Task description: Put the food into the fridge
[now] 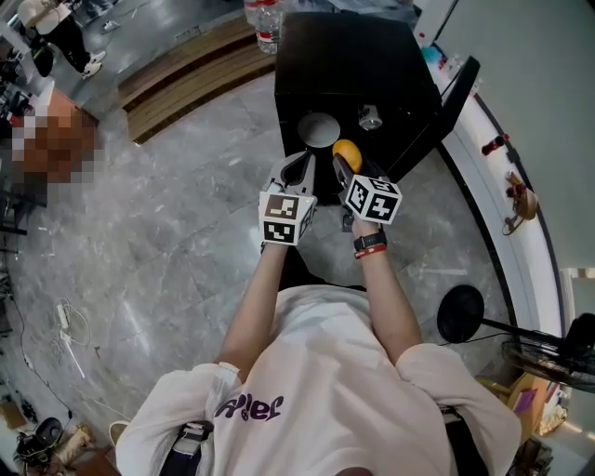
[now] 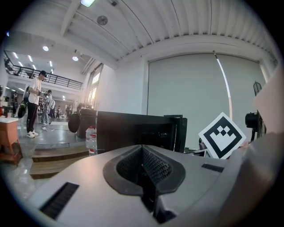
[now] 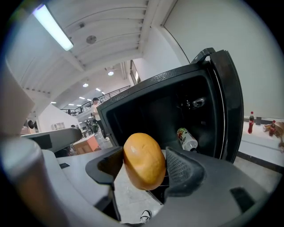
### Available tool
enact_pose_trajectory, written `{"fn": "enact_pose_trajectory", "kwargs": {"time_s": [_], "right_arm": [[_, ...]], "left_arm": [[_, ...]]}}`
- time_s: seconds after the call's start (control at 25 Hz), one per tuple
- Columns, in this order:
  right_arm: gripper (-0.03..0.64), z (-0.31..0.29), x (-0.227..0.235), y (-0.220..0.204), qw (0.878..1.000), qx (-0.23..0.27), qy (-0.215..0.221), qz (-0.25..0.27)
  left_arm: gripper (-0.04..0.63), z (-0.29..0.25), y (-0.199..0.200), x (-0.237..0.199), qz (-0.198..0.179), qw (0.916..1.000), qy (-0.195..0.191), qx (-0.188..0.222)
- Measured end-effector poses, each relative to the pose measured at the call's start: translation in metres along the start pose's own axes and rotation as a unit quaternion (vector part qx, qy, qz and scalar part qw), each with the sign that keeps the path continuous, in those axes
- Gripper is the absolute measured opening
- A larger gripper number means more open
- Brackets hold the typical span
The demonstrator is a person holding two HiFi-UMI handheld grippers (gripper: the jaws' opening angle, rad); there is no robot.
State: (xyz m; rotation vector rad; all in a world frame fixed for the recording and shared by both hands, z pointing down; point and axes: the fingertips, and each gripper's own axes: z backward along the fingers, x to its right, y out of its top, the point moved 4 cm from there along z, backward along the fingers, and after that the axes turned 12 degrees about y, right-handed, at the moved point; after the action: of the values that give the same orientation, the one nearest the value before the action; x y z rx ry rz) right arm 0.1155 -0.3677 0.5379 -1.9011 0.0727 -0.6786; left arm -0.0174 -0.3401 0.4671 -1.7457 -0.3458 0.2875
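A small black fridge [image 1: 353, 65] stands on the floor in front of me with its door [image 1: 457, 93] swung open to the right. My right gripper [image 1: 346, 160] is shut on a smooth orange-yellow fruit [image 3: 143, 161] just before the opening [image 3: 151, 111]. The fruit [image 1: 347, 152] shows between the jaws in the head view too. Inside the fridge lies a can [image 3: 188, 139], and a grey bowl [image 1: 319, 130] shows beside it in the head view. My left gripper [image 1: 297, 164] hangs close to the left of the right one, its pads [image 2: 153, 166] together with nothing between them.
A water bottle [image 1: 267, 25] stands behind the fridge on the left, next to low wooden steps [image 1: 186, 70]. A curved white counter [image 1: 521, 242] with small items runs along the right. A black round stand base [image 1: 460, 313] sits on the grey marble floor. People stand far off at the left [image 2: 34, 104].
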Motion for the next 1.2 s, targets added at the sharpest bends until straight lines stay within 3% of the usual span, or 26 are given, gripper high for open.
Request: {"fn": "enact_pose_trajectory", "kwargs": {"time_s": [0.64,0.96,1.2], "right_arm": [[0.313,-0.058,0.015,-0.038,1.000,-0.005,0.003,0.003],[0.311,-0.095,0.032,-0.053,0.998,-0.030,0.008,0.058],[0.310,-0.121,0.044,-0.057,0.997,-0.037,0.006,0.071]], "left_arm": [[0.018,-0.011,-0.043,-0.025,0.016,0.9998,0.002,-0.009],[0.018,-0.023,-0.052,-0.034,0.041,0.9991,-0.007,-0.007],[0.018,-0.035,-0.057,-0.042,0.017,0.9998,0.008,0.001]]}}
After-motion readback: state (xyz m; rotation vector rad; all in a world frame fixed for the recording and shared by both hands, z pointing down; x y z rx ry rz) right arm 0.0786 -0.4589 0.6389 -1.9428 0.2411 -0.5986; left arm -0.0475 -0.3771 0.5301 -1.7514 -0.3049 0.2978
